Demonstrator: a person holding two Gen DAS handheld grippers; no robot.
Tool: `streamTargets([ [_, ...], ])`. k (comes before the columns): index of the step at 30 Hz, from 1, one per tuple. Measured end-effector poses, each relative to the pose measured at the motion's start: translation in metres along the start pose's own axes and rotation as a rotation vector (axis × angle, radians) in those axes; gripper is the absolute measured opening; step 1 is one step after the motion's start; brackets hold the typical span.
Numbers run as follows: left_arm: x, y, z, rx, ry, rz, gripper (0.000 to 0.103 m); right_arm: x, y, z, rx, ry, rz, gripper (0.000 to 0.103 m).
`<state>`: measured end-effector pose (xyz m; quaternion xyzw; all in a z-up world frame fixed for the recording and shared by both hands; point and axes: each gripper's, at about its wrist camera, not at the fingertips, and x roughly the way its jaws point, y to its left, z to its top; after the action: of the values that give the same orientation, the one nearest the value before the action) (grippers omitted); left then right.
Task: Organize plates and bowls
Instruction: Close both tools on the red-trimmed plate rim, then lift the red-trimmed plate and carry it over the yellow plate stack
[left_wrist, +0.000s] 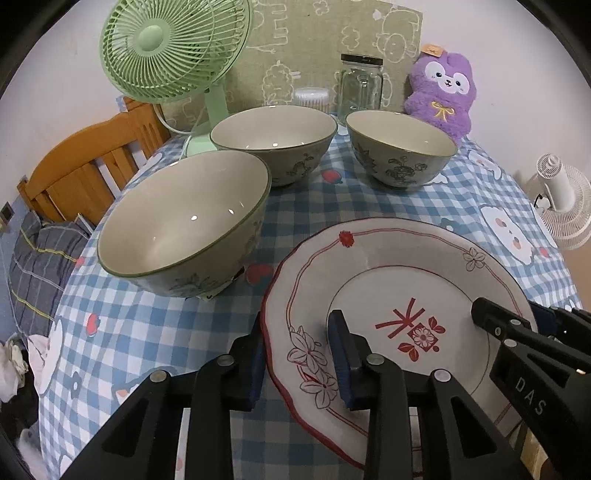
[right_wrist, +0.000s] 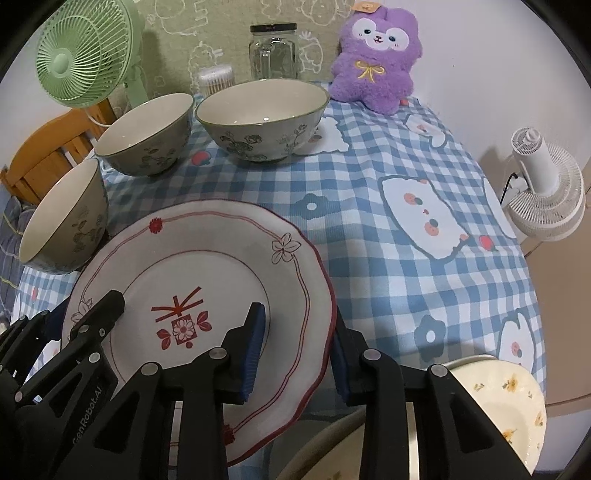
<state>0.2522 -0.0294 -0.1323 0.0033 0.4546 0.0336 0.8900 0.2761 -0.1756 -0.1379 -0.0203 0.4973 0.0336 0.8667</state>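
Note:
A white plate with a red rim and red motif (left_wrist: 399, 295) (right_wrist: 207, 280) is held between both grippers above the checked tablecloth. My left gripper (left_wrist: 299, 354) straddles its left rim, one pad under and one on top. My right gripper (right_wrist: 295, 350) straddles its right rim the same way. Each gripper shows in the other's view, the right one in the left wrist view (left_wrist: 517, 332) and the left one in the right wrist view (right_wrist: 85, 325). Three grey-green floral bowls stand beyond: near left (left_wrist: 184, 225) (right_wrist: 62, 218), middle (left_wrist: 275, 142) (right_wrist: 146, 134), right (left_wrist: 400, 147) (right_wrist: 262, 118).
A cream plate with yellow flowers (right_wrist: 506, 402) lies at the near right edge. At the back stand a green fan (left_wrist: 173, 48), a glass jar (left_wrist: 360, 85), a cotton-swab tub (left_wrist: 312, 98) and a purple plush (left_wrist: 443, 92). A white fan (right_wrist: 546, 192) is off the table's right.

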Motion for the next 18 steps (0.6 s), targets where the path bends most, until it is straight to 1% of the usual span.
streamTargets([
  [4, -0.006, 0.001, -0.002, -0.004, -0.005, 0.005, 0.031, -0.007, 0.001, -0.002, -0.002, -0.014, -0.007, 0.034],
  [11, -0.012, 0.002, -0.008, -0.010, -0.003, 0.006, 0.031, -0.014, 0.001, -0.008, 0.005, -0.014, -0.002, 0.034],
  [18, -0.025, 0.002, -0.008, -0.009, -0.032, 0.011, 0.031, -0.027, 0.002, -0.011, -0.003, -0.046, -0.004, 0.034],
])
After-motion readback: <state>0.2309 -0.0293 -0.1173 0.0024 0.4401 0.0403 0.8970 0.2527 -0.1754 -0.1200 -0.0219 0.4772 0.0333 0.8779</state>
